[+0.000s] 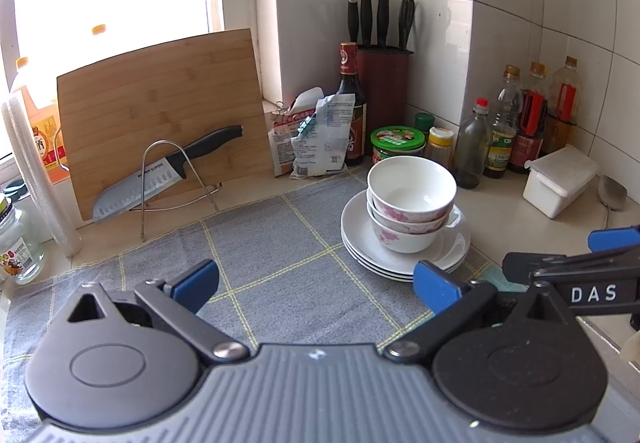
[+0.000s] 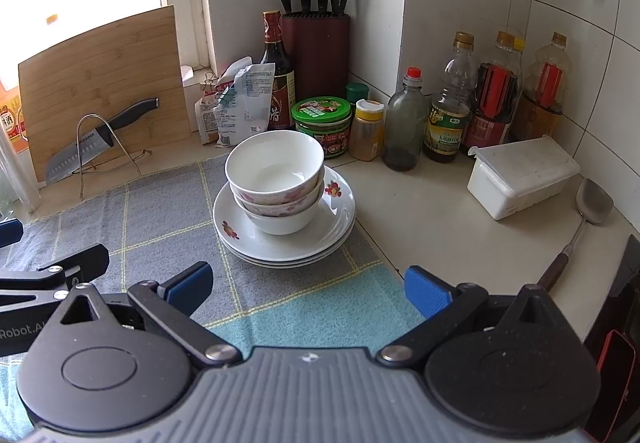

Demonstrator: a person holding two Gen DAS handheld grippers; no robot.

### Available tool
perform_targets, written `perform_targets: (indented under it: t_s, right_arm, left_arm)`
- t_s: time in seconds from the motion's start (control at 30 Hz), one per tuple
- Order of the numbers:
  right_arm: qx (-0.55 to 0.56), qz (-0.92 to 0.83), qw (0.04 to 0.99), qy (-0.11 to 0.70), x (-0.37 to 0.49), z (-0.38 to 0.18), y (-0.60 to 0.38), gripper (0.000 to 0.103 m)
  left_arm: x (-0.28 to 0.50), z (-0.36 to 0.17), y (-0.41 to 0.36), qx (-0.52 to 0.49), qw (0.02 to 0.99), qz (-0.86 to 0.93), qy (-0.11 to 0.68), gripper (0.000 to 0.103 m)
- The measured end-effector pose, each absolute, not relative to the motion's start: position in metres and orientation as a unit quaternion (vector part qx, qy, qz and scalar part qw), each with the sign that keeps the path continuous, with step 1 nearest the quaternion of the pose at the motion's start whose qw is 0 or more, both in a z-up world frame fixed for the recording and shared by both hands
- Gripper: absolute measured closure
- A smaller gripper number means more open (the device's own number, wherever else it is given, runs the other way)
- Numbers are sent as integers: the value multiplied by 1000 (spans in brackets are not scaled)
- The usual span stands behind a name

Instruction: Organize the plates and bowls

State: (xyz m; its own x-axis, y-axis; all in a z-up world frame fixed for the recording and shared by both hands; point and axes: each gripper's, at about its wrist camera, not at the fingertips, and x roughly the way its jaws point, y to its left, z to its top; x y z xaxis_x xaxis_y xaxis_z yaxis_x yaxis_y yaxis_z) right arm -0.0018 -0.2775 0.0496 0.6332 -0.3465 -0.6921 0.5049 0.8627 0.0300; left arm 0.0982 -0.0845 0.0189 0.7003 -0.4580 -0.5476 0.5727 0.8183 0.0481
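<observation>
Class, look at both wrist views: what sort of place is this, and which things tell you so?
Most likely a home kitchen counter. A dark red knife block stands in the tiled corner, sauce and oil bottles line the wall, and white floral bowls sit stacked on white plates.

Knife (image 1: 160, 173) against cutting board (image 1: 160, 103) (upright)

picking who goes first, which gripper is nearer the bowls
Right, slightly. The right gripper sits open straight in front of the bowls; the left gripper, also open, sits off to their left.
</observation>
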Motion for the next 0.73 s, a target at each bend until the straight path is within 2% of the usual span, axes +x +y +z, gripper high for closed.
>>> perform_targets:
  t_s: [0.73]
  right_arm:
    - [104,-236,897,360,8,47,-279,0]
  left_arm:
    - [105,19,-86,105,916,-279,270,1]
